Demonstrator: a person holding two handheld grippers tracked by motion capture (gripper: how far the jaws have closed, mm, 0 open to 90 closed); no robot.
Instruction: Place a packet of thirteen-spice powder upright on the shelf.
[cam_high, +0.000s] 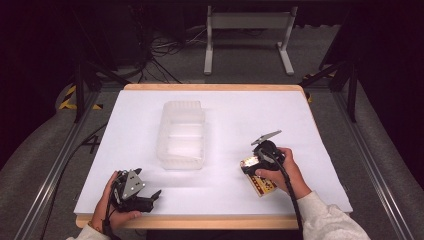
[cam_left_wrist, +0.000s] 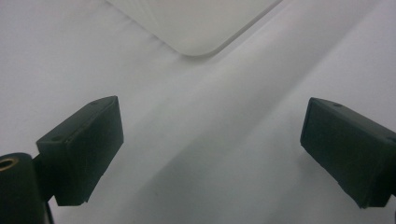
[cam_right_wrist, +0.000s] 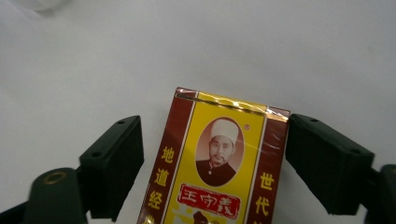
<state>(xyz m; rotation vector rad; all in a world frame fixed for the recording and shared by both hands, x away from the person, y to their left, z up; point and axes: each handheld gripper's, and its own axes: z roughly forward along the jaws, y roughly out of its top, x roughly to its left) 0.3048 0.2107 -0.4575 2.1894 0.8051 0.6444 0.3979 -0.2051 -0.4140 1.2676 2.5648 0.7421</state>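
Observation:
A red and yellow packet (cam_high: 262, 184) with Chinese print and a portrait lies flat on the white table, front right. My right gripper (cam_high: 250, 167) is lowered over it. In the right gripper view the packet (cam_right_wrist: 219, 163) lies between the two black jaws: the right jaw touches its edge and a small gap separates the left jaw from it, so the right gripper (cam_right_wrist: 212, 140) is open. My left gripper (cam_high: 152, 196) rests near the front left edge of the table, and the left gripper (cam_left_wrist: 210, 140) stands wide open with bare table between its jaws.
A clear plastic container (cam_high: 181, 135) stands in the middle of the white table (cam_high: 240, 110), and its rounded corner (cam_left_wrist: 196, 23) appears in the left gripper view. Metal rails run along both sides, and a white frame and cables lie on the floor behind.

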